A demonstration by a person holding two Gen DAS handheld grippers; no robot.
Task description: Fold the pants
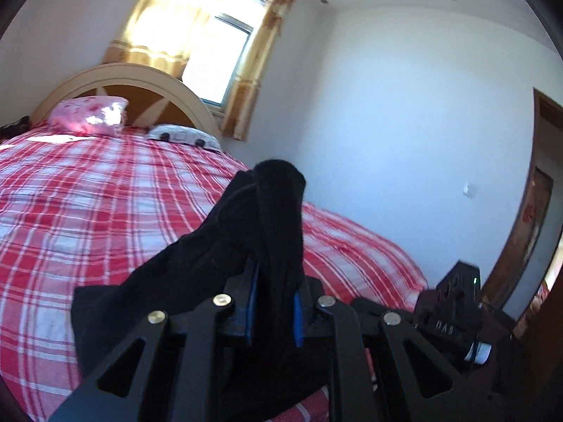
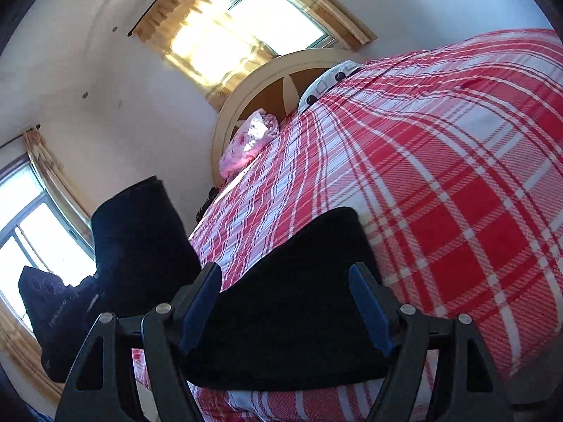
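Note:
The black pants (image 1: 225, 246) are clamped between the blue pads of my left gripper (image 1: 276, 292), which is shut on a bunched fold of them. The cloth stands up above the fingers and drapes down to the left over the plaid bed (image 1: 105, 211). In the right wrist view, a flat folded part of the pants (image 2: 292, 316) lies on the bed between the wide-apart fingers of my right gripper (image 2: 285, 274). That gripper is open and its pads do not press the cloth. At that view's left, the lifted cloth (image 2: 140, 232) hangs from the left gripper's body (image 2: 52, 309).
A pink pillow (image 1: 89, 114) and a white spotted pillow (image 1: 183, 137) lie by the arched headboard (image 1: 140, 81). A curtained window (image 1: 225, 52) is behind it. A wooden door (image 1: 527, 211) stands on the right, and the right gripper's body (image 1: 454, 302) is close beside my left one.

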